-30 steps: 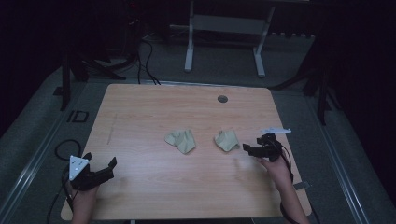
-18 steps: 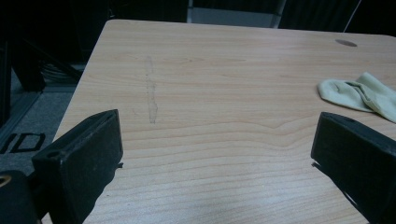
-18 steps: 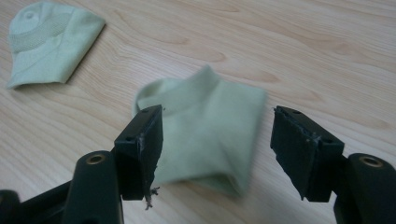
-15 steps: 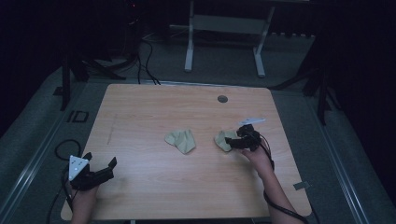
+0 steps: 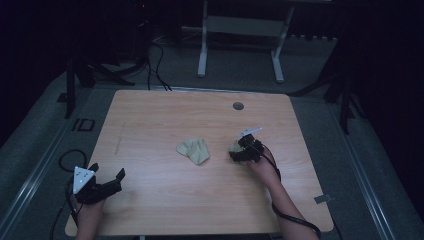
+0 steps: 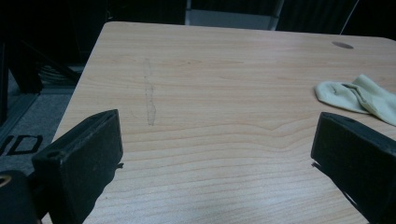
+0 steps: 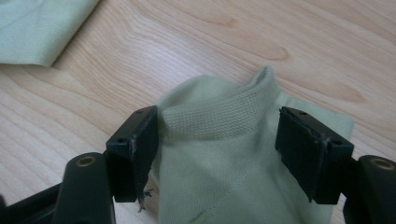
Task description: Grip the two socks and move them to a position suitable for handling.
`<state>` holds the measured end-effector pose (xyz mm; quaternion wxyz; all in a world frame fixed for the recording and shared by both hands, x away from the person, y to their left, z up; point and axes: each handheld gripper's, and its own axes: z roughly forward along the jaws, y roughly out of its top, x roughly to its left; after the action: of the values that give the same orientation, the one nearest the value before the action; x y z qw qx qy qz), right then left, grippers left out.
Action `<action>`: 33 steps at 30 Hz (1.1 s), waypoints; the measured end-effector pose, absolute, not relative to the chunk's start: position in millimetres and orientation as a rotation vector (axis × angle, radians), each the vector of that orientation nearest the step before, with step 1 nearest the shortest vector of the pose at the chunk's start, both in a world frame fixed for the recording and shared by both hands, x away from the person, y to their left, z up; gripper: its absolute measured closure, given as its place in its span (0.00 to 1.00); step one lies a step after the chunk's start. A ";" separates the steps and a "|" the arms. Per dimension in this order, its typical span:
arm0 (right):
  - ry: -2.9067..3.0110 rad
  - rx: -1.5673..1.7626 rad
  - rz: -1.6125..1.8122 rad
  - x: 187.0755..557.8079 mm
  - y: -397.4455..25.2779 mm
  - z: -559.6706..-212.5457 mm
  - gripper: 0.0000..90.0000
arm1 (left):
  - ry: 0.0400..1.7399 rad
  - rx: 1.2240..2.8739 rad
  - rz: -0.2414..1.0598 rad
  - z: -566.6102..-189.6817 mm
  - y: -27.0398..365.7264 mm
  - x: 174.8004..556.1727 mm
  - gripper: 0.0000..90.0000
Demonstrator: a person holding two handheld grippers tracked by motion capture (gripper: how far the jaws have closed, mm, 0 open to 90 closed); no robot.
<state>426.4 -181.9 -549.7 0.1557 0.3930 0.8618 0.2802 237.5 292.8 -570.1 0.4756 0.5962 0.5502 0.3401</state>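
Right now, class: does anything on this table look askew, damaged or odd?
Both pale green socks, one mid-table and one between the right gripper's open jaws, lie crumpled. A faint scuff streaks the table.

We're looking at a lab or test room, dimly lit and bare. One plain wooden table [image 5: 150,130] sits on grey carpet [image 5: 240,70], with a round cable hole [image 5: 238,106] near its far edge. Beyond it stands the white metal frame of another desk [image 5: 240,40]. Black cables [image 5: 155,65] trail across the floor, dark stand legs [image 5: 70,85] rise at the sides, and a metal rail [image 5: 35,175] runs along the left.
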 end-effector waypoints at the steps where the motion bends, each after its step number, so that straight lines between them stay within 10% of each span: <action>1: 2.469 1.131 0.800 426.6 -181.2 -550.0 0.33 | 1.346 1.456 0.830 -570.2 292.9 237.5 0.02; 7: 2.482 1.123 0.785 427.2 -177.2 -550.8 0.38 | 1.343 1.461 0.829 -570.2 292.5 237.8 0.02; 16: 2.467 1.101 0.763 422.7 -168.0 -547.7 0.84 | 1.342 1.460 0.826 -570.4 291.8 238.3 0.02; 33: 2.447 1.060 0.871 403.4 -161.4 -503.5 0.86 | 1.336 1.471 0.824 -570.6 289.7 240.1 0.02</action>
<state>403.4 -161.4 -503.5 0.1674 0.3726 0.8600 0.3060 240.1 289.7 -570.6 0.4753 0.6017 0.5464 0.3369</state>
